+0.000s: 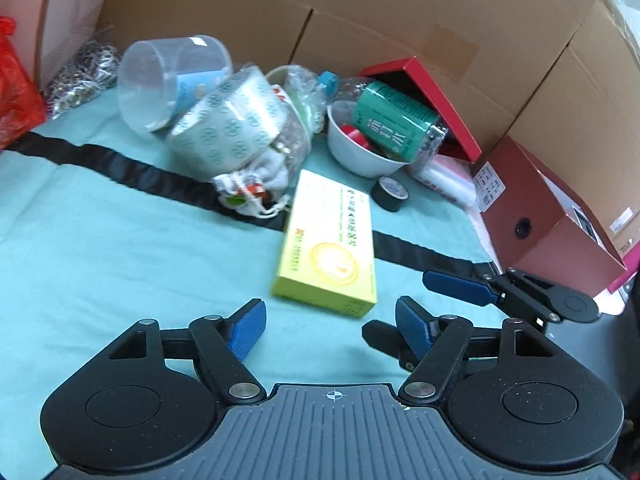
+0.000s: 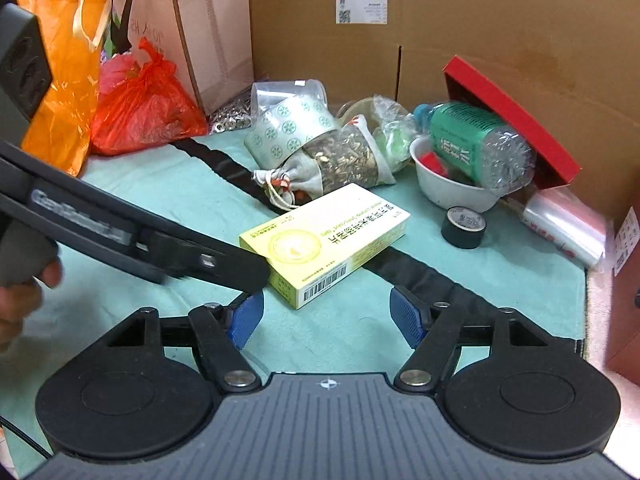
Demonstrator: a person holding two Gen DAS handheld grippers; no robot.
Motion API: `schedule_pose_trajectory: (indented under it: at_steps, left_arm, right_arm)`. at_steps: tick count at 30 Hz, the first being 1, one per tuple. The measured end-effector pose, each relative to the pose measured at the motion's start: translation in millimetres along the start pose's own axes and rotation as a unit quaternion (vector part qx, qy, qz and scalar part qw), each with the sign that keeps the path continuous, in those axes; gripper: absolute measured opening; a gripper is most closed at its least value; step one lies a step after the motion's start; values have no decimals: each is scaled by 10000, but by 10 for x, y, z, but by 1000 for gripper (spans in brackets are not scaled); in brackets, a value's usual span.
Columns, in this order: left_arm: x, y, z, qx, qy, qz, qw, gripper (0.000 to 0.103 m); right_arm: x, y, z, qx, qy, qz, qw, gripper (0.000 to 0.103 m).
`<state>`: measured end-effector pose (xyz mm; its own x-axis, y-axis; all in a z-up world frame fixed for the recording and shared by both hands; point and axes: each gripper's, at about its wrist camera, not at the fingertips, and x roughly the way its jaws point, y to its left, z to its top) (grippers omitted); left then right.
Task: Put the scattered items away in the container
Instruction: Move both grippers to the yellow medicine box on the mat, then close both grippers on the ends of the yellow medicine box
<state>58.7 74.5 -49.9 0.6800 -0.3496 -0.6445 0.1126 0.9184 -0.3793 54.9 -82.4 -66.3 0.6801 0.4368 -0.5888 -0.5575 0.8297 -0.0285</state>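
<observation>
Now both hand-held grippers stand with their jaws apart and nothing between the pads. The left hand-held gripper (image 1: 327, 330) points down at a teal cloth (image 1: 120, 248) crossed by a black strap (image 1: 132, 168). Just ahead of its fingertips, lying flat and free, is a yellow medicine box (image 1: 326, 258); its near end sits slightly beyond the gap between the fingers, touching neither. The right hand-held gripper (image 2: 327, 316) is also spread wide, and the same yellow medicine box lies just ahead of it, angled away to the right. In the right wrist view the left tool's body crosses from the left, its tip against the near left corner of the box, and part of a hand (image 2: 20, 300) shows at the left edge.

Farther ahead of both grippers lies a heap: a white bowl (image 1: 360, 156) with a green-labelled plastic bottle (image 1: 394, 126) resting across its rim, a red box lid (image 1: 440, 100) leaning behind them, a roll of black tape (image 1: 390, 194) on the cloth near the bowl, a patterned jar of dried herbs (image 1: 236, 124) on its side, a small drawstring pouch (image 1: 252, 188) in front of it, and a clear tub (image 1: 168, 80) tipped over behind. A brown cardboard wall (image 1: 400, 12) closes off the back.
</observation>
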Motion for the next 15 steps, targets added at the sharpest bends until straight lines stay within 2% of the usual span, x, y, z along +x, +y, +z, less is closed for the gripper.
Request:
schedule_pose_trajectory:
  at_steps: [3,6,15]
  left_arm:
    - [-28,59,69,-12,-108,106,9999,83]
    - [51,48,191,36,-126,22,9999,83]
    - [503,-77,353,118,237,-65,9996,82]
  right_arm:
    - [41,18,-1,27,56,32,10000,74]
    - [74,45,14,16,71,58,10000,75]
    - [235,70,83,-56,143,25,9999,76]
